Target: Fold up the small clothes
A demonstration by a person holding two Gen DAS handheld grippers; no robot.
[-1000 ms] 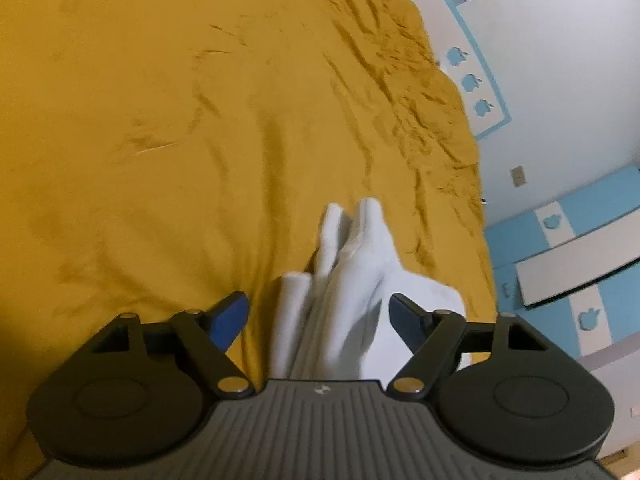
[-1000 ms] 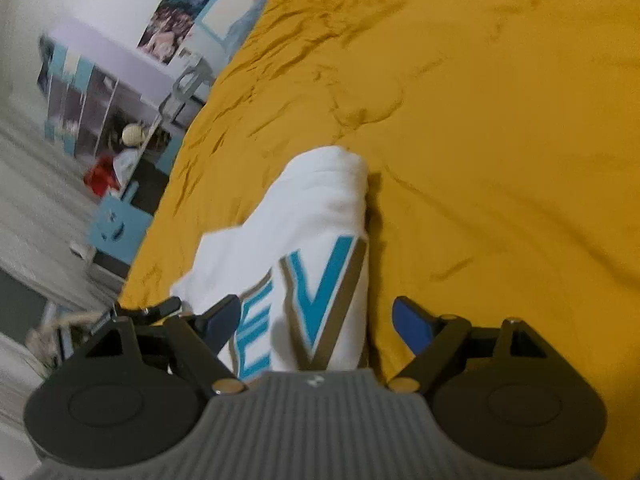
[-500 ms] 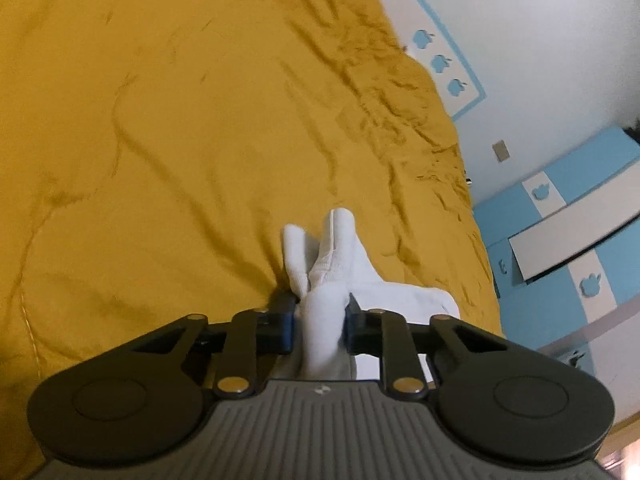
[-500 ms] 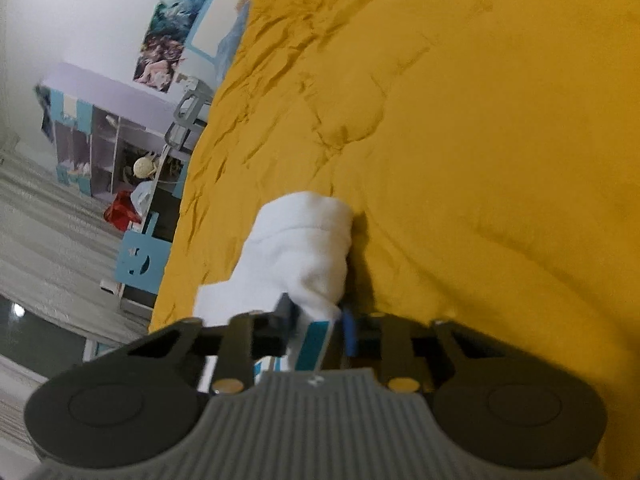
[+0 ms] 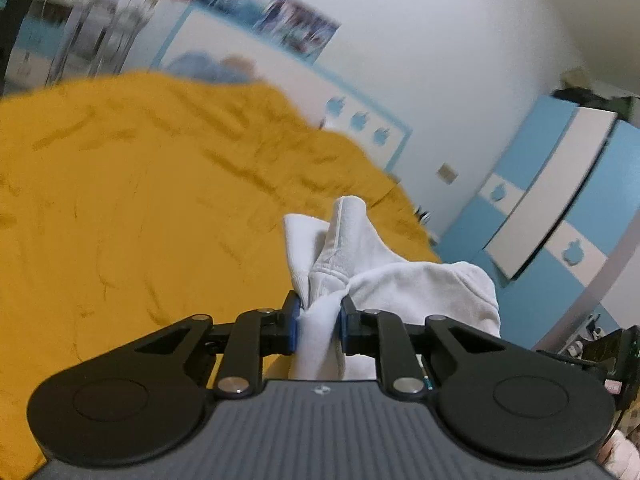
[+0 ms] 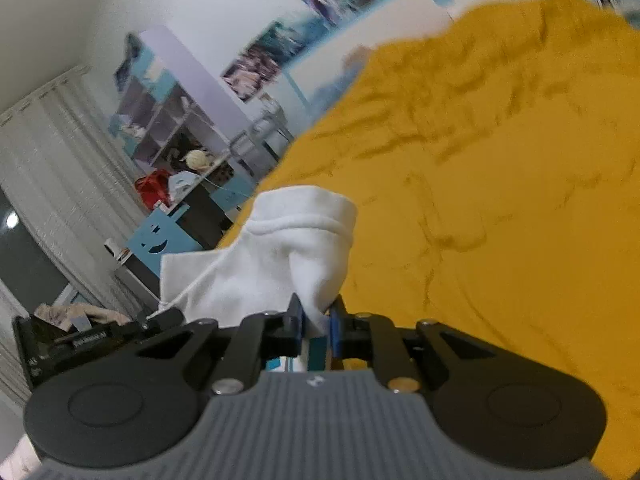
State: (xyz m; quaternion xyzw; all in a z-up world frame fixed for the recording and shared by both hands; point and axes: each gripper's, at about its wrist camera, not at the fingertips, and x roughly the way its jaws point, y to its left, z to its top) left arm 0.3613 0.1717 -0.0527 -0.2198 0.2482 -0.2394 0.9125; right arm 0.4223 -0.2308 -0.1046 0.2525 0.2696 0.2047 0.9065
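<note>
A small white garment [image 5: 404, 280] with teal and tan lettering hangs lifted above the mustard-yellow bedcover [image 5: 140, 208]. In the left wrist view my left gripper [image 5: 320, 314] is closing its jaws, and its blue pads pinch a bunched fold of the white cloth. The right wrist view shows the same garment [image 6: 280, 252], with a hemmed edge sticking up ahead of the fingers. There my right gripper [image 6: 316, 314] is also closing, its pads pressed on a fold. The cloth stretches between the two grippers, over the bedcover [image 6: 500, 220].
A blue and white wardrobe [image 5: 560, 208] stands to the right of the bed. A shelf unit [image 6: 172, 120], a blue box with a smiley face [image 6: 156, 240] and white curtains [image 6: 48, 168] lie to the left. Posters hang on the far wall.
Both grippers went from open around the flat garment to pinched on it. Both then rose and rolled, lifting the garment off the bed, so the walls came into view.
</note>
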